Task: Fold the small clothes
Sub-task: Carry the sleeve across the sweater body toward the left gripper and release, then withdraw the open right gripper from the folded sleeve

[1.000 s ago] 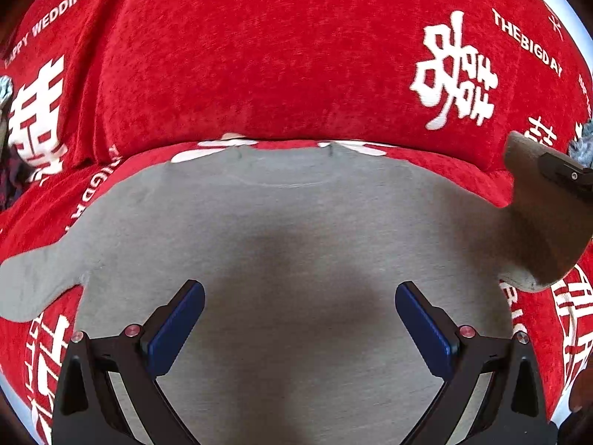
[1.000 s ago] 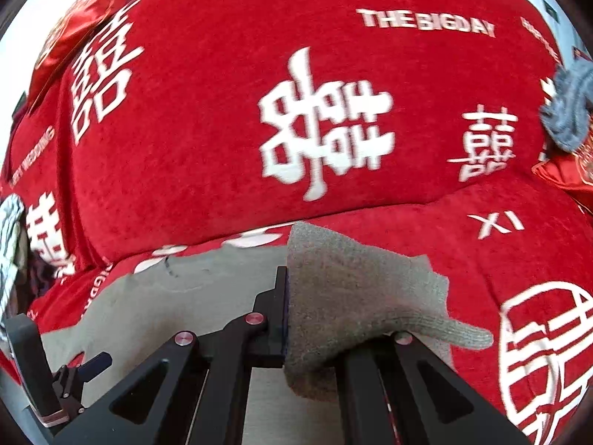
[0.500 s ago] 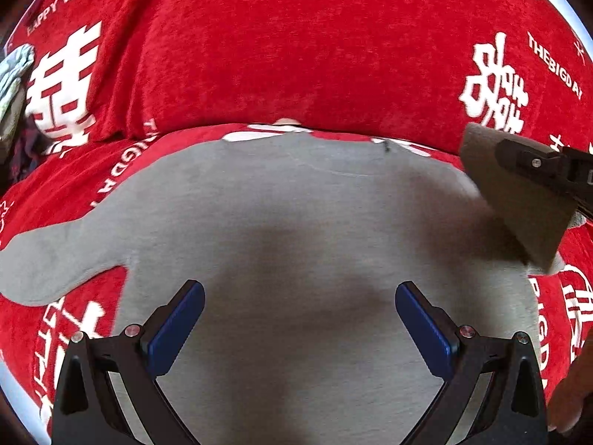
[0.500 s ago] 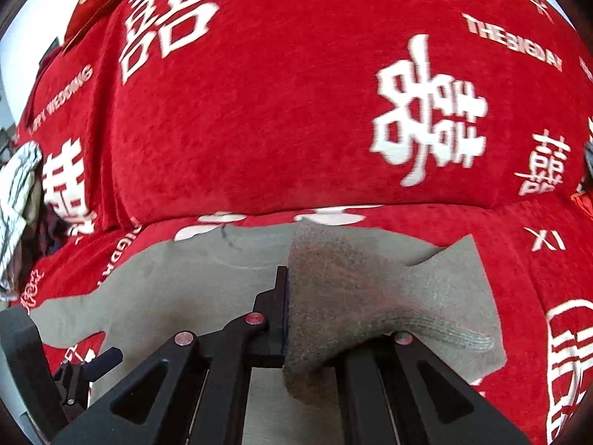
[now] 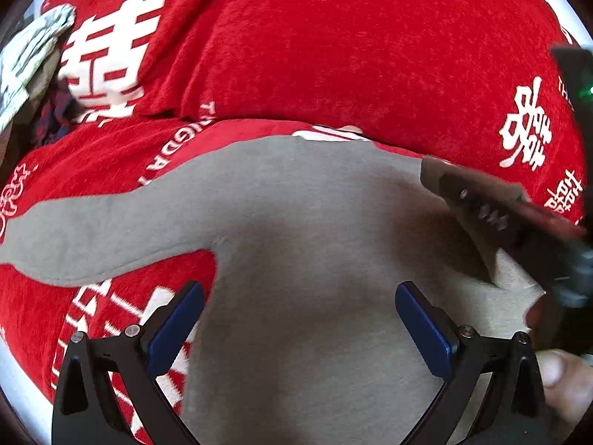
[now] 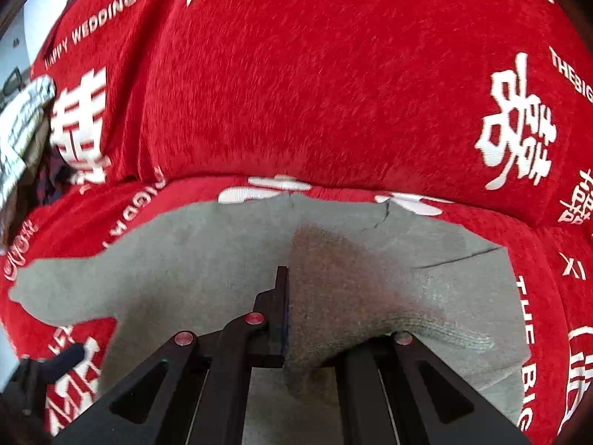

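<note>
Right wrist view shows we have swung the right gripper, clamped on the grey top's sleeve, inward over its body on the red cover, starting the fold; left gripper gapes empty

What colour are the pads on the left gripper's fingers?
Dark blue pads on black fingers, clearest in the left wrist view.

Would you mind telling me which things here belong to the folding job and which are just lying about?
Part of the job:
- grey top, spread flat
- its sleeve, clamped in the right gripper
- left gripper, open above the top

Just lying about:
- red printed cover
- pale patterned cloth at the left edge
</note>
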Action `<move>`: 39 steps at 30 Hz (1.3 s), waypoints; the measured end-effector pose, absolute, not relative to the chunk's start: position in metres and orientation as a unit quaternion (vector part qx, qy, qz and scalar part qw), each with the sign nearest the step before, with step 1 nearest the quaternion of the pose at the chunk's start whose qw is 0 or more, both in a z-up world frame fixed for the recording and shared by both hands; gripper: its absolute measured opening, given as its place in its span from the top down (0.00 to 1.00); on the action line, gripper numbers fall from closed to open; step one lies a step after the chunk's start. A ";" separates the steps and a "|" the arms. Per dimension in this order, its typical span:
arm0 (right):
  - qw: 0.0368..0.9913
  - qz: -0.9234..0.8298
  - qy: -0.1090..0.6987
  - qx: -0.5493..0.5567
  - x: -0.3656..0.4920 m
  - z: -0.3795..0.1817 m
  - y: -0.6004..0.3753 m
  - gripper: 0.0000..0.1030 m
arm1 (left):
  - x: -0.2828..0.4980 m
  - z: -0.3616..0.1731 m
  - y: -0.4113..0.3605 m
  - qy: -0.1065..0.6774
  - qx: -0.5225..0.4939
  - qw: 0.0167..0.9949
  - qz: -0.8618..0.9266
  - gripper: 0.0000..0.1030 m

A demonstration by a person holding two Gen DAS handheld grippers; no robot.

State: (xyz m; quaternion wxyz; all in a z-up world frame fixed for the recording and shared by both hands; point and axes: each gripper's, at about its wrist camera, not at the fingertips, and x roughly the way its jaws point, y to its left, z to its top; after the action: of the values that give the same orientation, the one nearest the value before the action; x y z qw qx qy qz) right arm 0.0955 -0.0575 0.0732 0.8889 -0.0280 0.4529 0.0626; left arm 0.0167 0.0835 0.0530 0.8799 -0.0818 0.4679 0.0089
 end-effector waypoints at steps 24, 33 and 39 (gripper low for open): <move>0.800 0.058 0.380 -0.461 0.046 0.021 0.066 0.25 | -0.068 0.075 0.122 0.447 -0.115 0.887 0.008 0.00; 0.882 0.087 0.452 -0.098 0.066 0.071 -0.059 0.24 | -0.061 0.091 0.111 0.434 -0.108 0.894 -0.002 0.00; 0.869 -0.015 0.494 0.020 0.080 0.048 -0.141 0.24 | -0.031 0.085 0.087 0.442 -0.080 0.893 -0.003 0.00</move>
State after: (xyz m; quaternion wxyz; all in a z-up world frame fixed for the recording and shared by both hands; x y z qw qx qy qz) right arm 0.0802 -0.1406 0.0481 0.8693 0.0201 0.4936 -0.0149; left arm -0.0305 0.0875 0.0847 0.8932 -0.0795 0.4425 -0.0033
